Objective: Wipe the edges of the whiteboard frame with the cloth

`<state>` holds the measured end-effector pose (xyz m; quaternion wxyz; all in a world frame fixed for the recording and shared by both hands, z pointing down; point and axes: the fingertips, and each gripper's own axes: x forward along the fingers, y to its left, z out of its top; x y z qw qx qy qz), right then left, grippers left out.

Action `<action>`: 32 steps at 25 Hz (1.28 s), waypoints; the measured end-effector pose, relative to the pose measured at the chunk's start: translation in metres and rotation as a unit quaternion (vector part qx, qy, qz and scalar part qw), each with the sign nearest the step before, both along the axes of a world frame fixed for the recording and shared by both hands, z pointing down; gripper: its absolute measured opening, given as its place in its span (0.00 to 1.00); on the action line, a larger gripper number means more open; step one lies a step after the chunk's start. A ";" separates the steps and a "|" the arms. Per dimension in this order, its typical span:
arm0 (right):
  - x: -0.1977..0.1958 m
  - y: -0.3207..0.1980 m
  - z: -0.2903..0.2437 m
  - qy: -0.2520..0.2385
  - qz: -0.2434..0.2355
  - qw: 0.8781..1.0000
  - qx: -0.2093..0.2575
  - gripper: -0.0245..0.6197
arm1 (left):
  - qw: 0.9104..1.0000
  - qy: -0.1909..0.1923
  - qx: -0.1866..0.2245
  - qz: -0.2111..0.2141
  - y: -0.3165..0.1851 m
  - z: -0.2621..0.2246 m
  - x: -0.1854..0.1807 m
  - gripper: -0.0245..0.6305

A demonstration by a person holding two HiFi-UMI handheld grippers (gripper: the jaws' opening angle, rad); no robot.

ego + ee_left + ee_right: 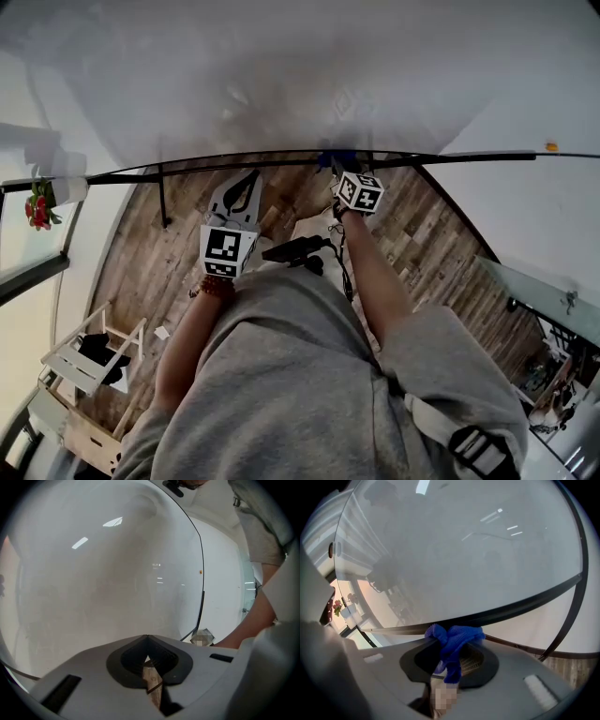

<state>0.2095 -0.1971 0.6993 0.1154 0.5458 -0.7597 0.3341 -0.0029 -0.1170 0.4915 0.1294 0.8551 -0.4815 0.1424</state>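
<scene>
The left gripper (148, 643) points at the large glossy white whiteboard (93, 573), its jaws pressed together with nothing between them. To its right, the right gripper (452, 645) pinches a crumpled blue cloth (461, 634), and the cloth's bunched top touches the lower edge of the thin black whiteboard frame (525, 604).

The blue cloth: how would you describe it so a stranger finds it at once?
Find the large white whiteboard and follow its thin black frame along the bottom. There the right gripper pinches a crumpled blue cloth, the only bright blue thing around.
</scene>
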 end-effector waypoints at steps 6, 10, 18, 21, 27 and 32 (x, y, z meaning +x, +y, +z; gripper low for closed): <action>-0.012 0.007 -0.002 -0.011 0.024 1.000 0.008 0.19 | 1.000 -0.003 -0.019 -0.011 0.003 0.005 -0.031 0.05; -0.022 0.004 -0.003 -0.003 0.016 1.000 0.009 0.19 | 1.000 0.008 -0.025 -0.007 0.003 0.008 -0.029 0.05; -0.029 0.002 -0.004 -0.004 0.008 1.000 0.008 0.19 | 0.999 0.010 -0.027 0.025 -0.003 0.015 -0.010 0.05; -0.039 0.003 -0.005 -0.008 -0.001 1.000 0.010 0.19 | 0.999 0.004 -0.023 0.032 -0.001 0.012 -0.010 0.05; -0.060 0.007 -0.004 -0.017 -0.020 1.000 0.011 0.19 | 1.000 -0.007 -0.018 0.014 0.006 0.008 -0.028 0.05; -0.082 0.006 -0.003 -0.024 -0.022 0.999 0.017 0.19 | 1.000 -0.012 -0.019 0.002 0.012 0.013 -0.055 0.05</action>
